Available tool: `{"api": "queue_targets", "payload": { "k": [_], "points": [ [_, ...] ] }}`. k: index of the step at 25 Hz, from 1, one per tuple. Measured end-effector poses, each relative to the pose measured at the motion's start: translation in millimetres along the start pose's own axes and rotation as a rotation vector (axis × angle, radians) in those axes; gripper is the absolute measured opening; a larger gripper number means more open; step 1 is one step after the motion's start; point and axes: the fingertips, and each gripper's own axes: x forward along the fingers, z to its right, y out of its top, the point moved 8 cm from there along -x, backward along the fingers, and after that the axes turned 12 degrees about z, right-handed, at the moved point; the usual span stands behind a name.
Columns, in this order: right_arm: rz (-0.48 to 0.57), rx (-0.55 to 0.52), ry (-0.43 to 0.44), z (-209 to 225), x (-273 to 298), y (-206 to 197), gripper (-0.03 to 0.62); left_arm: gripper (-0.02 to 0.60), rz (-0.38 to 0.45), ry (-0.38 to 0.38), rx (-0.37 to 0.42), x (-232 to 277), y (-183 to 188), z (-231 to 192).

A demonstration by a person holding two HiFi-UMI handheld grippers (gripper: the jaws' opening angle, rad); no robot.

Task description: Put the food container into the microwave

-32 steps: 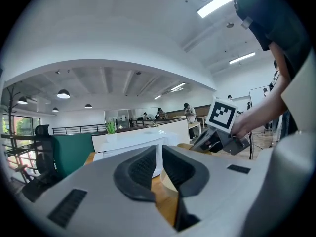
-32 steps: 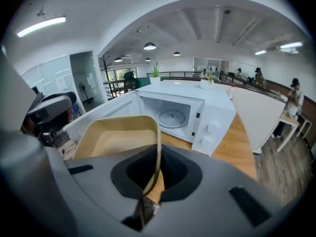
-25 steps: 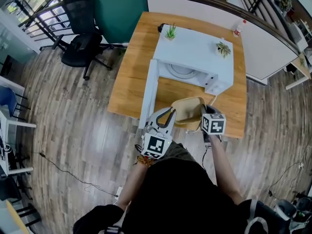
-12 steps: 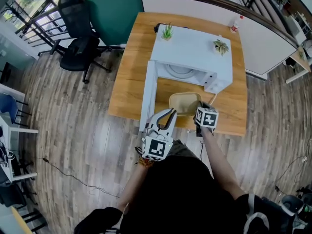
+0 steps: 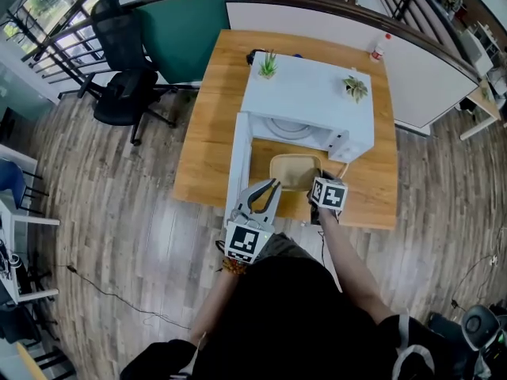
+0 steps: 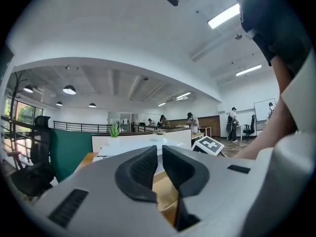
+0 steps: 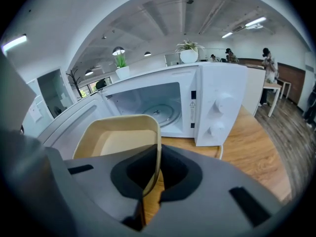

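Note:
The white microwave [image 5: 310,100] stands on a wooden table [image 5: 207,137] with its door [image 5: 239,161] swung open to the left. In the right gripper view its cavity [image 7: 148,102] shows a glass turntable [image 7: 161,113] and nothing else. A tan, empty food container [image 5: 293,169] hangs just in front of the opening, over the table. My right gripper [image 5: 318,185] is shut on the container's right wall [image 7: 157,147], which runs between the jaws [image 7: 156,169]. My left gripper [image 5: 273,184] is held by the door's near edge, jaws [image 6: 159,154] shut on nothing.
Two small potted plants [image 5: 268,64] [image 5: 354,87] sit on top of the microwave. A black office chair [image 5: 123,81] stands at the left, off the table. A white bottle [image 5: 378,48] stands at the table's far right corner, by a curved partition [image 5: 317,18]. People stand far off in the room.
My right gripper has carried the container lower and closer to the microwave opening. The left gripper has shifted slightly beside the door.

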Motion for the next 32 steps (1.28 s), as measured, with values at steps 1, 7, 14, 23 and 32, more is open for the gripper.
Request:
{"api": "queue_targets", "payload": {
  "k": [1,7,14,23,32],
  "points": [
    [0.001,0.009,-0.004,1,3,1,0.014,0.037,0.002,-0.001,-0.008,1,0,-3],
    [0.007,0.066,-0.039,3,22,4,0.014,0.037,-0.009,-0.035,-0.003,8,-1,-14],
    [0.019,0.122,-0.072,1,43,6,0.014,0.037,-0.011,-0.081,-0.013,19,1,-12],
    [0.023,0.212,-0.07,-1,77,10,0.015,0.037,-0.017,-0.14,0.015,31,2,-10],
    [0.024,0.226,-0.089,2,107,19,0.015,0.037,-0.04,-0.142,0.032,35,0,-22]
  ]
}}
